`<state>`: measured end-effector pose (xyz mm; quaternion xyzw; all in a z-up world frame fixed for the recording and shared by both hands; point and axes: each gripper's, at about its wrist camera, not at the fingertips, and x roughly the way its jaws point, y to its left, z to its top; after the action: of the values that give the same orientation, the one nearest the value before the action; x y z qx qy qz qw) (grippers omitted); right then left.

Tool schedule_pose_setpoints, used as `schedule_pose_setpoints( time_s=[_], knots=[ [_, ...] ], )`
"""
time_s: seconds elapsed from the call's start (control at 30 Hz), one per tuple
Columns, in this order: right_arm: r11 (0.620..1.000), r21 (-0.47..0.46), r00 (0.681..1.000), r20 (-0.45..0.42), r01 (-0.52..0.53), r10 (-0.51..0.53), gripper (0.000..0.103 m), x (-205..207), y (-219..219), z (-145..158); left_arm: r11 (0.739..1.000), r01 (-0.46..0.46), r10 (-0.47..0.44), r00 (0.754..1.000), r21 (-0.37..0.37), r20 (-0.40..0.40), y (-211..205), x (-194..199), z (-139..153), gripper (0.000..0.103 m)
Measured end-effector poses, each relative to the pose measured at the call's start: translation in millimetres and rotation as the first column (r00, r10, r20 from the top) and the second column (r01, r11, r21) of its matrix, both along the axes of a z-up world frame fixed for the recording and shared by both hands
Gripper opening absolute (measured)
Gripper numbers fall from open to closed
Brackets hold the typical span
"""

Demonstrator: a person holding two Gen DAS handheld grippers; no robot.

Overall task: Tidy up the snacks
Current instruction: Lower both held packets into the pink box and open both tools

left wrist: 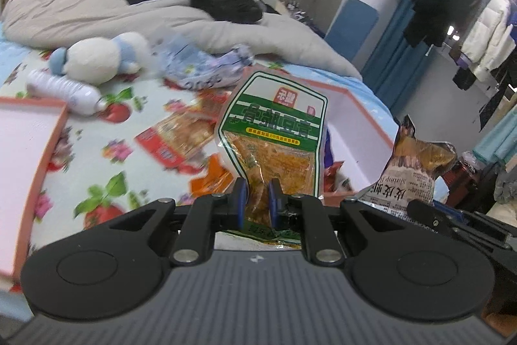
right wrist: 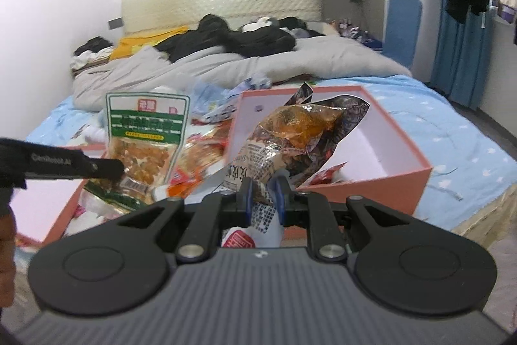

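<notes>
The green snack pouch (left wrist: 274, 131) stands upright in my left gripper (left wrist: 258, 199), pads squeezed on its lower edge, held above the floral sheet (left wrist: 97, 151). My right gripper (right wrist: 263, 193) is clamped on the brown snack bag (right wrist: 290, 131), lifted in front of the open pink box (right wrist: 387, 164). 2 packets, both off the bed (right wrist: 452, 134); more red packets (left wrist: 181, 138) lie below.

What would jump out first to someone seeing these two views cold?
Each gripper holds a snack packet up over the bed: the left gripper pinches a green-and-white packet, the right gripper a crinkled brown packet. Behind them an open pink box sits on the blue bedsheet, with more loose snacks scattered on the floral cover to its left. A grey duvet with dark clothes lies beyond.
</notes>
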<state>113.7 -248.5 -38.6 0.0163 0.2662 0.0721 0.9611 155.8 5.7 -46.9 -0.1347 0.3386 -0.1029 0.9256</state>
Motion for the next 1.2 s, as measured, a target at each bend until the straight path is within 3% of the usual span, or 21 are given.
schedule_pose_setpoints(
  time_s=[0.2,0.47,0.77,1.03,1.1,1.17,1.2],
  knots=[
    [0.999,0.012,0.999,-0.003,0.045,-0.045,0.018,30,-25,2,0.998,0.059,-0.059,0.998,0.006,0.001,-33,46,12,0.017],
    [0.996,0.026,0.995,-0.043,0.088,-0.086,0.018,84,-51,-8,0.989,0.144,-0.143,0.989,0.019,-0.049,-82,122,6,0.017],
    [0.991,0.029,0.98,-0.152,0.132,-0.126,0.017,152,-78,-45,0.98,0.193,-0.185,0.973,0.043,-0.136,-121,216,-25,0.017],
    [0.99,0.034,0.969,-0.214,0.133,-0.123,0.019,175,-81,-63,0.975,0.219,-0.206,0.958,0.048,-0.2,-130,255,-55,0.018],
    [0.988,0.046,0.963,-0.233,0.146,-0.132,0.026,177,-82,-66,0.973,0.224,-0.21,0.955,0.046,-0.21,-130,255,-58,0.019],
    [0.987,0.059,0.962,-0.24,0.151,-0.133,0.05,176,-82,-67,0.975,0.219,-0.206,0.956,0.044,-0.209,-127,255,-58,0.029],
    [0.987,0.059,0.963,-0.236,0.148,-0.131,0.051,174,-82,-66,0.975,0.218,-0.205,0.958,0.044,-0.2,-126,252,-55,0.03]
  ],
)
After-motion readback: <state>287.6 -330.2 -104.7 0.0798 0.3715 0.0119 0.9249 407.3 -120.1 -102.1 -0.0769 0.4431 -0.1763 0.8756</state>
